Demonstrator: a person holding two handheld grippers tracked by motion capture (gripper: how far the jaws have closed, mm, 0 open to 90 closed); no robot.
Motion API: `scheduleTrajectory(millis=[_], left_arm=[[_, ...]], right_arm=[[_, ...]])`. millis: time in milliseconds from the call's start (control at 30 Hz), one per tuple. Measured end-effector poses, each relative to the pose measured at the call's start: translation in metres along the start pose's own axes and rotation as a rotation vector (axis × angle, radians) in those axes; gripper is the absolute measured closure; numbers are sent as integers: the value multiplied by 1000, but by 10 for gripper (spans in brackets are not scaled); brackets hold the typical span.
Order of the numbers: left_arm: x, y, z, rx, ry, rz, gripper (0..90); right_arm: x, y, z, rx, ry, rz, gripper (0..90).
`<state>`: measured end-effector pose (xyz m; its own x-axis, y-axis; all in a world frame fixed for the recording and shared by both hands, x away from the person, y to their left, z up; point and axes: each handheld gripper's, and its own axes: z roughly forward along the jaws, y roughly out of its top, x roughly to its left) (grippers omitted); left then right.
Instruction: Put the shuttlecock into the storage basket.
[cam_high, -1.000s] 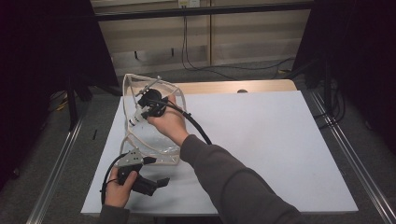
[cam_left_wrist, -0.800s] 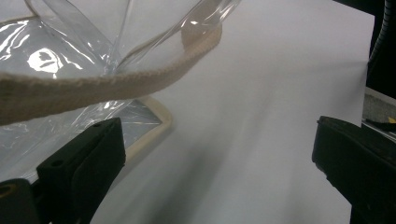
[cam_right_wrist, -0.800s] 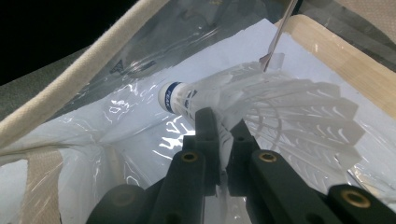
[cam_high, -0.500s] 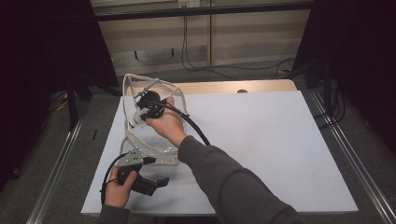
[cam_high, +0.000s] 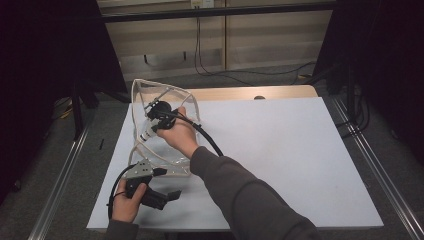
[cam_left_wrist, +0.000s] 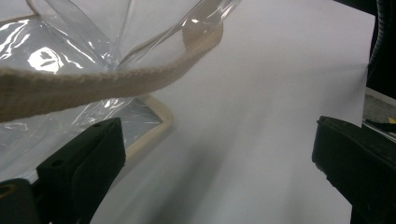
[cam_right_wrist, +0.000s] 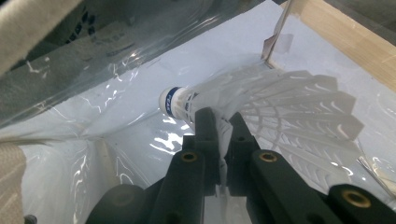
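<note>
Right claw (cam_right_wrist: 223, 128) was clamped nearly shut on the feather skirt of a shuttlecock (cam_right_wrist: 261, 105), cork end pointing away from the jaws. Claw and shuttlecock sat inside the mouth of a clear plastic bag (cam_high: 150, 92) with beige fabric trim, standing at the left part of the white desk (cam_high: 280, 150).

Left claw (cam_left_wrist: 219, 158) stood wide open with nothing between its jaws, low at the near corner of the bag; the beige trim (cam_left_wrist: 107, 81) crossed just above its left jaw, untouched. In the high view the left hand (cam_high: 131, 197) rested on the desk close to the bag's near corner.

Judged step: lowering the shuttlecock into the bag.

Notes for doing it well:
- Keep the pinch light; feathers crush easily.
- Carry the cork well down toward the bag floor before letting go, so it does not bounce out.
- The film looked slack and could fold over the claw; pinning the trim with the left claw would probably hold the mouth open.
- Withdraw straight back along the entry line, clear of the rim.
</note>
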<state>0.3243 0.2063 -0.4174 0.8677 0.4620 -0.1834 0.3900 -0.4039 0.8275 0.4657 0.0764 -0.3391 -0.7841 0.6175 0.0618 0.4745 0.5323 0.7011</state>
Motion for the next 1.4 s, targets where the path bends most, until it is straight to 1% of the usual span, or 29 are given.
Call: scheduleTrajectory(millis=[67, 200, 333, 467, 600, 867, 967, 1000, 1100, 1267, 1333, 1400], left_arm=[[0, 0, 0, 1, -1, 0, 28], [0, 0, 0, -1, -1, -1, 28], [0, 0, 0, 5, 0, 2, 28], [0, 0, 0, 4, 1, 1, 28], [0, 0, 0, 4, 1, 1, 28], [0, 0, 1, 5, 2, 3, 28], [0, -1, 1, 1, 1, 0, 28], [0, 0, 1, 3, 4, 5, 28], [0, 0, 2, 11, 0, 2, 28], [0, 0, 1, 5, 5, 5, 28], [0, 0, 1, 6, 7, 4, 28], [0, 0, 1, 5, 5, 5, 28]], right_arm=[[1, 0, 1, 1, -3, -6, 866], [2, -2, 4, 8, 4, -15, 866], [4, -4, 7, 14, 3, -15, 866], [3, -5, 9, 16, 2, -4, 865], [4, -7, 11, 19, -2, -13, 865], [4, -9, 17, 48, -5, -33, 861], [5, -10, 18, 56, 1, -40, 858], [5, -10, 18, 65, 5, -45, 858], [6, -11, 20, 84, 13, -54, 857], [8, -12, 21, 92, 19, -60, 855], [8, -12, 21, 95, 24, -60, 839], [9, -12, 22, 101, 30, -66, 793]])
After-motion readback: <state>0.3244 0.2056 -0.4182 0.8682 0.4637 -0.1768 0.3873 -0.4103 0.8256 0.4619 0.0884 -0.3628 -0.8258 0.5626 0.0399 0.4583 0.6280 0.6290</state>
